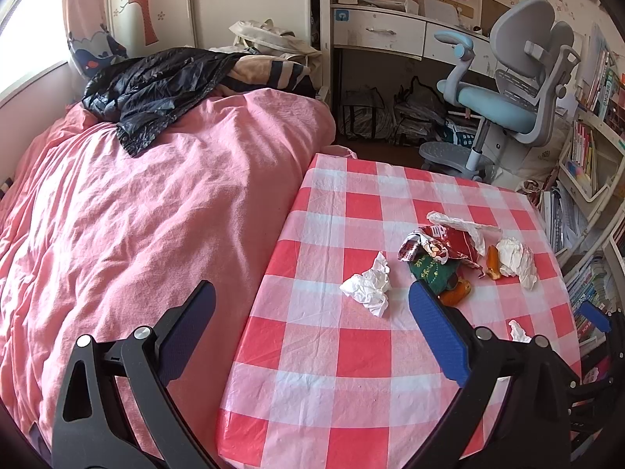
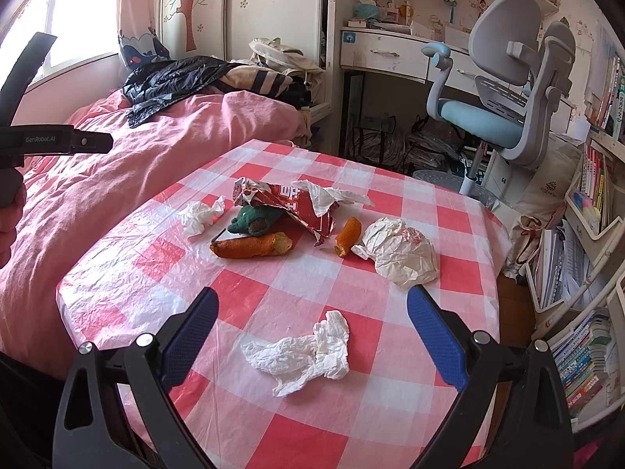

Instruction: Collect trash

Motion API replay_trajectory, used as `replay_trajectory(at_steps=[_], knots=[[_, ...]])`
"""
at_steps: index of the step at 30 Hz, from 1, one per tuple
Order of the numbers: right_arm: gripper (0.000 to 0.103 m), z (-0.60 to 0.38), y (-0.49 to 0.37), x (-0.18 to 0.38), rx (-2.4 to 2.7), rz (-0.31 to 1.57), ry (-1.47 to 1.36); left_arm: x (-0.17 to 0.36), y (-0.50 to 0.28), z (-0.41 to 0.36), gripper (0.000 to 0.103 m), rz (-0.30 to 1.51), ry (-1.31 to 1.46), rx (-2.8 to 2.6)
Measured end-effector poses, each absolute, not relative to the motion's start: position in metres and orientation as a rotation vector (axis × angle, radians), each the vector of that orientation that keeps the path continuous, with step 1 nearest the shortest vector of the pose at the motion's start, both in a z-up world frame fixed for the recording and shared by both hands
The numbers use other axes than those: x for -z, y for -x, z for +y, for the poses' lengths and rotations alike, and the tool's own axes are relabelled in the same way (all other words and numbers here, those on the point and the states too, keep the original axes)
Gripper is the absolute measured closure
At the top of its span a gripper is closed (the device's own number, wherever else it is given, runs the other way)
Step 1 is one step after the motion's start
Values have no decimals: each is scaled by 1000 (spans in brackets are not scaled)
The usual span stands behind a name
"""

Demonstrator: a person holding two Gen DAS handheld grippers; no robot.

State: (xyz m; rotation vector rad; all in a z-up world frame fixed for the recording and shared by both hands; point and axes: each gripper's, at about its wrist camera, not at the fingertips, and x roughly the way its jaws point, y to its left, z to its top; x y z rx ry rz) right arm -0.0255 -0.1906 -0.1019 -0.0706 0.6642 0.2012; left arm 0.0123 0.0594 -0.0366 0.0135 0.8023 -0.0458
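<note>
Red and white checked plastic cloth covered the table (image 2: 273,410), and all the trash lay on it. Both grippers hovered above the near part of the table, and each had its jaws spread wide with nothing between them. The right gripper (image 2: 312,324) was over a flattened white tissue (image 2: 308,355), which lay nearest and was wrinkled and spread out in a long shape. The left gripper (image 1: 312,312) was over the left edge of the table, with its left finger above the bed; a small crumpled white tissue (image 1: 369,283) lay between its fingers in the left wrist view, a little beyond the tips.

Farther on, near the middle of the table, the other pieces made a loose group. A long orange peel (image 2: 252,245) with a pale inner side lay in front, and a dark green wrapper (image 2: 252,222) was just behind it, touching it. A torn red and white snack packet (image 2: 300,207) stood over the green one like a small tent, with a strip of white paper on its top. To the right were a short orange peel (image 2: 347,234) and a big crumpled white paper ball (image 2: 402,254), close to each other.

Beyond the table, a pink quilt (image 1: 136,215) covered the bed, with a black jacket (image 1: 156,86) on its far end. A grey and blue chair (image 2: 504,97) stood by the white desk (image 2: 386,54).
</note>
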Motion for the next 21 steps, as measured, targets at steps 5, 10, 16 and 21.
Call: replay_trajectory(at_steps=[5, 10, 16, 21], knots=[[10, -190, 25, 102, -201, 665, 71, 37, -13, 58, 7, 803, -15, 45], [10, -190, 25, 102, -201, 665, 72, 37, -14, 55, 7, 803, -15, 45], [10, -190, 25, 102, -201, 666, 72, 38, -16, 51, 7, 803, -17, 44], [10, -190, 25, 102, -201, 667, 74, 38, -16, 50, 7, 803, -18, 44]])
